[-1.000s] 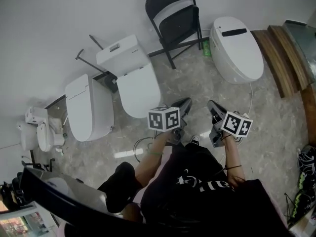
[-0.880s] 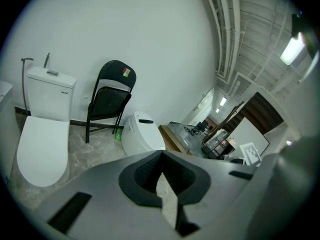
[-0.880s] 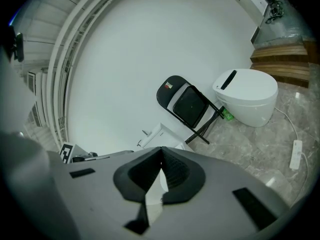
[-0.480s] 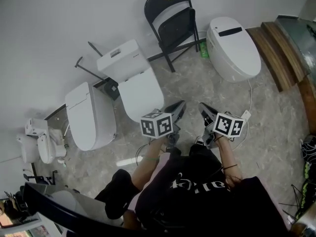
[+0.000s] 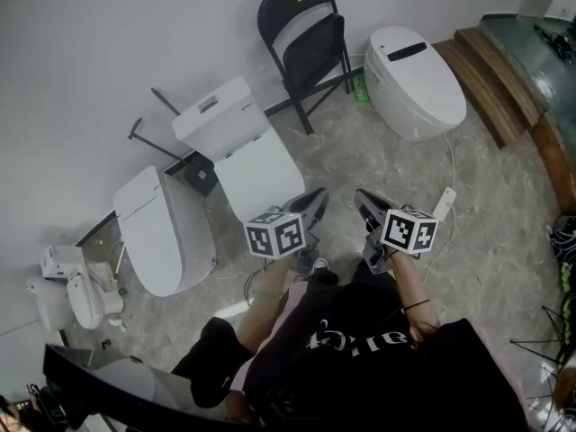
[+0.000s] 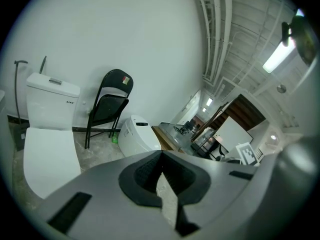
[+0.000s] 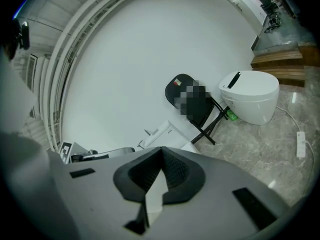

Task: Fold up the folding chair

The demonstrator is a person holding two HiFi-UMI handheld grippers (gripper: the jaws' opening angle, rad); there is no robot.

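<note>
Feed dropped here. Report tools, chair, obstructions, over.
Left tool shut, empty; right tool shut, empty. Folding chair stands at wall, legs apart, untouched. Tank toilet and round toilet flank it.

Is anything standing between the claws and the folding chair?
Nothing visible. Bare floor runs from the left claw and right claw to the folding chair; a tank toilet flanks that path on the left, a round toilet on the right.

White wall (image 5: 108, 34), marble floor (image 5: 486, 214), toilets (image 5: 414, 79)
</note>
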